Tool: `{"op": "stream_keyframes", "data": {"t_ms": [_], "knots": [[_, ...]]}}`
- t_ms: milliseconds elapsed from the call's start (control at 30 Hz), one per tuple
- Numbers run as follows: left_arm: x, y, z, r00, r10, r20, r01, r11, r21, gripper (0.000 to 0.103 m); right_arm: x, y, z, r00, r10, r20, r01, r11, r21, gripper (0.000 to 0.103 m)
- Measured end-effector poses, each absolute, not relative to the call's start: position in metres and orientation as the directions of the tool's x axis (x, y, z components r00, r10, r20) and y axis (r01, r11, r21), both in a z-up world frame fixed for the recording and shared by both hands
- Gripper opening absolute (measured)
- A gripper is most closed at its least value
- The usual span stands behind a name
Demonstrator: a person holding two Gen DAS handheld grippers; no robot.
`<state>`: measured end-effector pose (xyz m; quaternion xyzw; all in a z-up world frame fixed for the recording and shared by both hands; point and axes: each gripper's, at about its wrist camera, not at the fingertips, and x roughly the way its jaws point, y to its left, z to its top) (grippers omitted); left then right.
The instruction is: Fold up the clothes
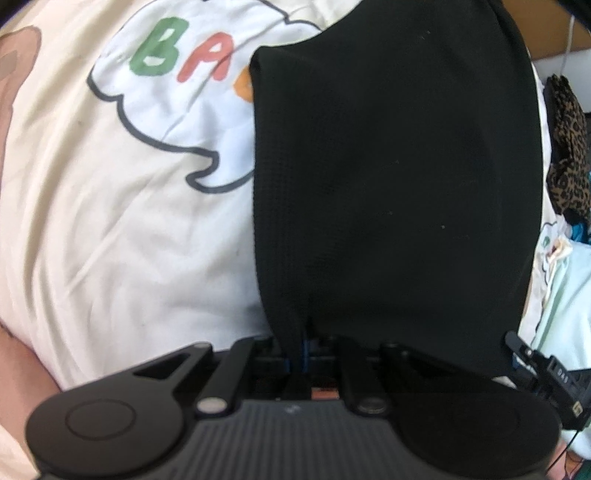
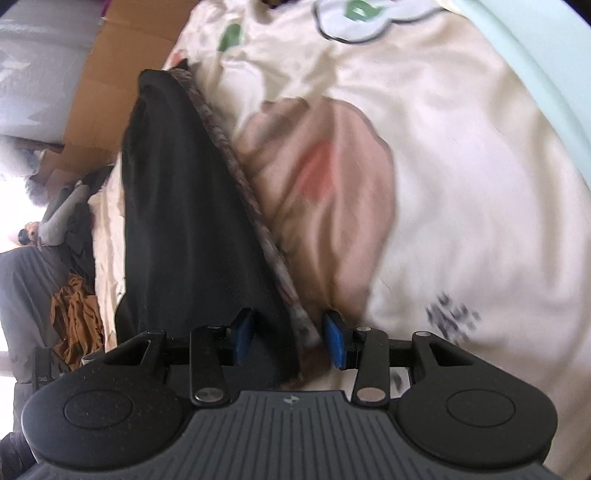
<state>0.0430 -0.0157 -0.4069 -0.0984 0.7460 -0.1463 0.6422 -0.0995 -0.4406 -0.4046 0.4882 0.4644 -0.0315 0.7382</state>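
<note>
A home bedroom — cartoon-print duvet (image 1: pixel 110 221), heaped clothes (image 1: pixel 569 147); cardboard boxes (image 2: pixel 122 74)

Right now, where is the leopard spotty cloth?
In the left wrist view, the leopard-print cloth lies at the far right edge, just right of the black garment on the cartoon bedsheet.

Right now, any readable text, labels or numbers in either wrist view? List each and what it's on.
"BA": green B, red A, in a white speech bubble printed on the cream bedcover; the black garment hides the rest.
Green letter shapes on the bedcover at the top of the right wrist view: cut off, unreadable.
Dark print on the bedcover: blurred.
Small white marking on the black device at the right edge: too small.
</note>
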Motion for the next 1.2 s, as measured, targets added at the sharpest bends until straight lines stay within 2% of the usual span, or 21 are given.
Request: {"op": "stream_keyframes", "data": {"t_ms": [233, 300, 367, 500, 733, 867, 967, 1033, 1100, 1200], "knots": [[0.044, -0.014, -0.409, -0.157, -0.346, -0.925, 0.028, 0.935, -0.355, 0.009, -0.067, -0.445, -0.406, 0.544, 0.460, -0.702, 0.407, 0.586, 0.700, 0.047], [0.044, -0.016, -0.407, -0.157, -0.335, -0.929, 0.034, 0.938, -0.344, 0.009, -0.063, -0.446, -0.406, 0.525, 0.471, -0.709, 0.399, 0.599, 0.694, 0.022], [0.044, -0.019, -0.401, -0.141, -0.326, -0.935, 0.051, 0.941, -0.336, 0.006, -0.062, -0.446, -0.406, 0.501, 0.480, -0.720, 0.395, 0.614, 0.684, 0.009], [0.042, -0.022, -0.387, -0.105, -0.314, -0.944, 0.085, 0.943, -0.323, 0.005, -0.067, -0.445, -0.393, 0.480, 0.511, -0.713, 0.358, 0.628, 0.691, 0.004], [0.045, -0.017, -0.376, -0.100, -0.275, -0.956, 0.143, 0.947, -0.288, 0.005, -0.079, -0.443, -0.372, 0.463, 0.542, -0.701, 0.313, 0.640, 0.702, 0.004], [0.050, -0.013, -0.383, -0.112, -0.269, -0.957, 0.128, 0.951, -0.282, 0.005, -0.082, -0.433, -0.382, 0.437, 0.562, -0.702, 0.324, 0.629, 0.706, 0.004], [0.053, -0.014, -0.395, -0.139, -0.281, -0.950, 0.130, 0.945, -0.299, 0.011, -0.083, -0.432, -0.393, 0.443, 0.561, -0.699, 0.363, 0.601, 0.712, 0.005], [0.053, -0.013, -0.399, -0.129, -0.293, -0.947, 0.144, 0.940, -0.310, 0.017, -0.083, -0.433, -0.399, 0.445, 0.564, -0.696, 0.373, 0.589, 0.716, 0.010], [0.054, -0.014, -0.404, -0.130, -0.314, -0.940, 0.155, 0.930, -0.332, 0.023, -0.084, -0.436, -0.404, 0.444, 0.569, -0.692, 0.380, 0.580, 0.721, 0.023], [0.056, -0.011, -0.410, -0.129, -0.343, -0.931, 0.129, 0.925, -0.358, 0.025, -0.085, -0.439, -0.408, 0.438, 0.593, -0.676, 0.368, 0.568, 0.736, 0.027]]}}
